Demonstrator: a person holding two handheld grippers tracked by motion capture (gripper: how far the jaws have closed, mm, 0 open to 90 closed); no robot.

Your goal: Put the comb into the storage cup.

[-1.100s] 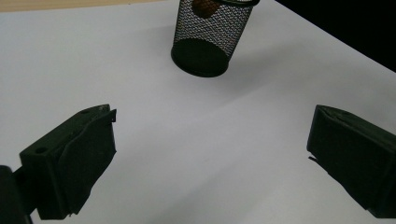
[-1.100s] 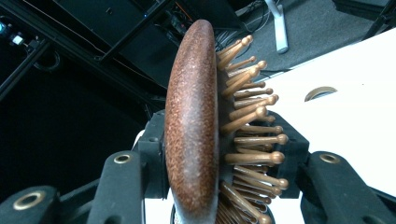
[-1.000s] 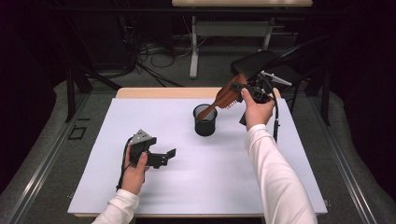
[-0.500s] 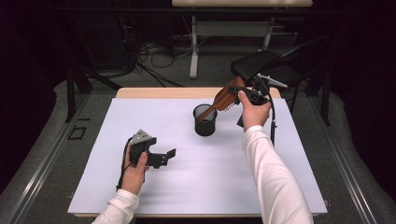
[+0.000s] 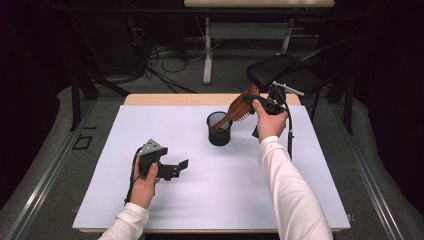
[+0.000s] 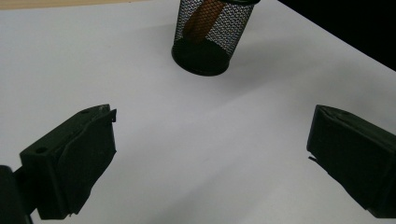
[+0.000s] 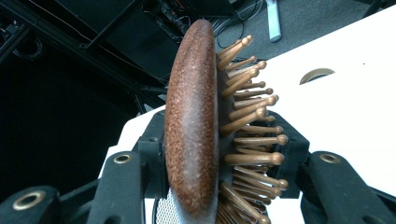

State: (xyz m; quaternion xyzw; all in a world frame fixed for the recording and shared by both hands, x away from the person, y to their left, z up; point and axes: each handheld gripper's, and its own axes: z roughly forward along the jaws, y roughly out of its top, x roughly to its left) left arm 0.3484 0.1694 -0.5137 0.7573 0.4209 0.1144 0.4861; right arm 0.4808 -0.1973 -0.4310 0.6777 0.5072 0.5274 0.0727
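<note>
Right gripper (image 5: 251, 102) is clamped on the head of a wooden hairbrush (image 5: 235, 109); in the right gripper view the jaws press on the brush back on one side & the bristle pins on the other (image 7: 196, 140). Brush slants down & away from that gripper, w/ its handle end inside the black mesh cup (image 5: 219, 128); the left gripper view shows the brown handle through the mesh (image 6: 201, 21), seemingly reaching toward the cup floor, tho contact there can't be made out. Vs. a sec ago very little has changed: brush at about the same slant, handle already in the cup, cup in the same spot on the white tabletop (image 5: 165, 210), grip just as tight. Read: insertion looks basically done & the hand is settling, so next is prob. letting go so the brush leans on the rim. Risk: top-heavy brush could tip the light cup on release. Left gripper (image 5: 175, 169) rests low on the tabletop w/ jaws wide apart & nothing between them; the cup sits ahead of it, well apart, so it isn't steadying anything.
</note>
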